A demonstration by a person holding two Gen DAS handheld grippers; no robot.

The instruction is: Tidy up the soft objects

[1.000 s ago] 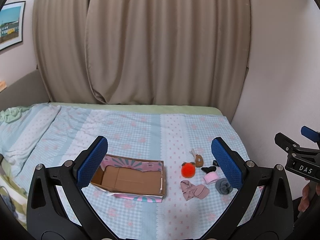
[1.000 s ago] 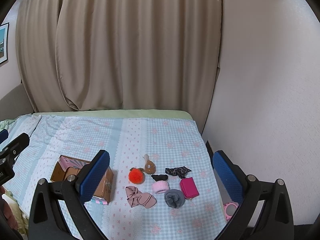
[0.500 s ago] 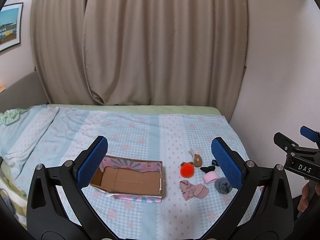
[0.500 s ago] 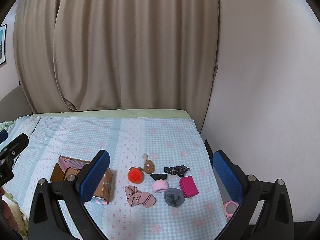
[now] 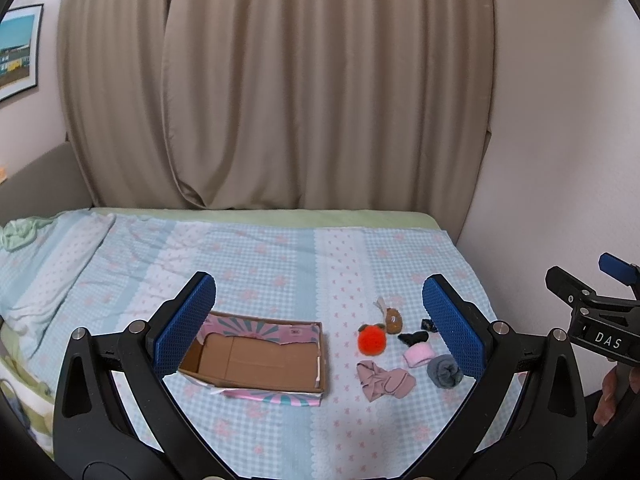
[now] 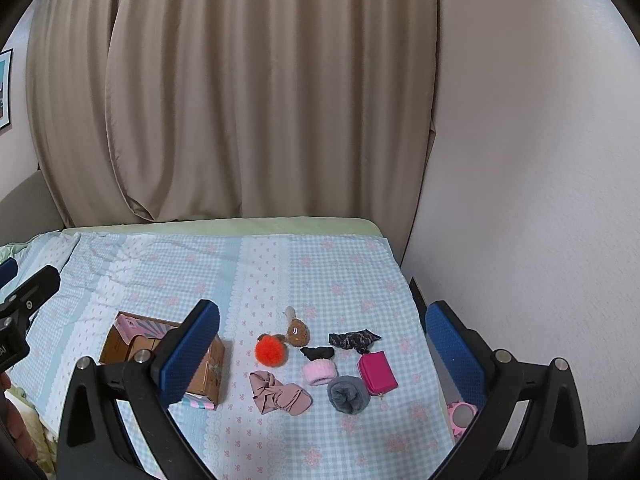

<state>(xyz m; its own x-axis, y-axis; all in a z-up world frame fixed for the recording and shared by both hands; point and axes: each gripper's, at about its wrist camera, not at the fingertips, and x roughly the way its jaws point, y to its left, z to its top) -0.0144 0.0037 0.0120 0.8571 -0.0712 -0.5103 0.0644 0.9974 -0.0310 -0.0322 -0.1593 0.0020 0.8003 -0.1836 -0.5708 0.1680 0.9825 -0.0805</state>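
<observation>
— What hangs behind the bed (image 5: 280, 256)?
— A beige curtain (image 5: 280, 92), floor to ceiling, in folds.
— And the walls?
— A white wall (image 6: 532, 200) on the right. A framed picture (image 5: 18, 52) hangs on the left one.
— The bedding?
— A blue checked sheet (image 6: 320, 276) with pink flowers, over a green mattress edge (image 5: 260, 213). A crumpled green cloth (image 5: 18, 234) lies at far left.

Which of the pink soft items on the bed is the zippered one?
The magenta pouch, rightmost of the cluster; the pale pink band and dusty-pink cloth have no zipper.
</observation>
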